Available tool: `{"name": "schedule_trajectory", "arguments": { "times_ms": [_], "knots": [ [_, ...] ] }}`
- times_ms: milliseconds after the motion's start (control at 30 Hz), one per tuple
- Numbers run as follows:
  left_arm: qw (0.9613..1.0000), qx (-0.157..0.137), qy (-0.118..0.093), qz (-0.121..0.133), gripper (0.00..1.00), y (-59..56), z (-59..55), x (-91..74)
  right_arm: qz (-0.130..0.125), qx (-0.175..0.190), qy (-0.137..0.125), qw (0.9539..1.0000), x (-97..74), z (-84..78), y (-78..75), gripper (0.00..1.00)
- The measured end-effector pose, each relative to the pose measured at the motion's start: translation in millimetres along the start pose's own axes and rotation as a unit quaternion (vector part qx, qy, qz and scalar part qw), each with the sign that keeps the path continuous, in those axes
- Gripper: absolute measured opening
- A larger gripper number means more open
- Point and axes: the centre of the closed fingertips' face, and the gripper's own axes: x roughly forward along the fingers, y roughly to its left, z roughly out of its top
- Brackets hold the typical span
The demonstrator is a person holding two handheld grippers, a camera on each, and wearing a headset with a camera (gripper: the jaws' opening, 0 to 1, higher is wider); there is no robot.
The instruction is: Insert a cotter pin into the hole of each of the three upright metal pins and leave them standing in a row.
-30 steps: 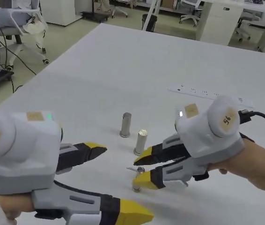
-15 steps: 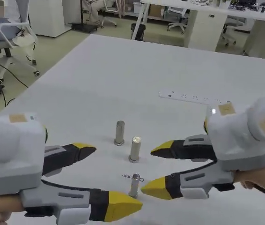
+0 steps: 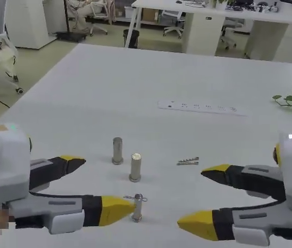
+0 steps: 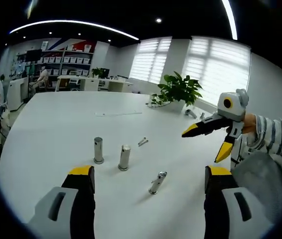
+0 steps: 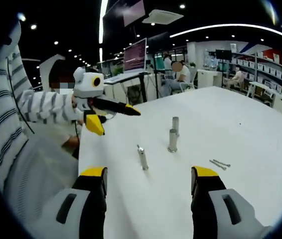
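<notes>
Your left gripper and right gripper stood wide and empty, so you did best pinching a loose cotter pin, just beyond the right tips, by its head.

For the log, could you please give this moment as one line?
near pin: cotter in; loose cotters: on table; left gripper: open; right gripper: open
</notes>
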Motion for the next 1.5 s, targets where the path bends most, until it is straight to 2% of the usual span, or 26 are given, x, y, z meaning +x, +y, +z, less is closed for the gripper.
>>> {"name": "schedule_trajectory", "arguments": {
  "times_ms": [100, 300, 500, 667, 800, 933, 1033, 1100, 1367, 1500],
  "knots": [
    [0.9998, -0.011, -0.012, 0.010, 0.90, 9.5, 7.0, 0.4, -0.020, 0.021, -0.010, 0.9995, -12.1, -2.1, -2.3, 0.71],
    [0.9999, -0.002, -0.002, 0.016, 0.88, 20.8, 10.2, 6.9, -0.058, 0.043, -0.014, 0.9973, -35.9, -12.0, -7.4, 0.77],
    [0.9999, 0.002, 0.002, 0.013, 0.77, 26.4, 13.0, 14.6, -0.082, 0.066, -0.010, 0.9944, -54.7, -27.9, -10.0, 0.78],
    [0.9999, 0.008, 0.007, 0.007, 0.74, 26.1, 15.7, 24.4, -0.093, 0.083, -0.005, 0.9922, -69.2, -39.9, -9.7, 0.80],
    [0.9997, 0.017, 0.018, 0.006, 0.72, 29.2, 14.6, 32.1, -0.107, 0.098, -0.010, 0.9894, -76.5, -44.0, -13.6, 0.88],
    [0.9995, 0.022, 0.022, 0.008, 0.67, 33.3, 17.1, 40.6, -0.122, 0.106, -0.013, 0.9868, -82.3, -44.3, -17.0, 0.90],
    [0.9993, 0.014, 0.031, -0.012, 0.63, 30.1, 15.3, 47.7, -0.127, 0.115, -0.014, 0.9851, -83.3, -45.0, -18.0, 0.94],
    [0.9991, 0.020, 0.036, -0.014, 0.61, 30.6, 14.5, 52.4, -0.130, 0.116, -0.011, 0.9847, -83.8, -46.6, -17.6, 0.96],
    [0.9971, 0.040, 0.060, -0.026, 0.48, 30.1, 7.5, 67.0, -0.139, 0.127, -0.009, 0.9821, -86.7, -49.7, -14.1, 0.96],
    [0.9967, 0.051, 0.062, -0.015, 0.43, 33.0, 6.0, 74.1, -0.147, 0.130, -0.001, 0.9806, -90.8, -54.3, -12.8, 0.96]
  ]
}}
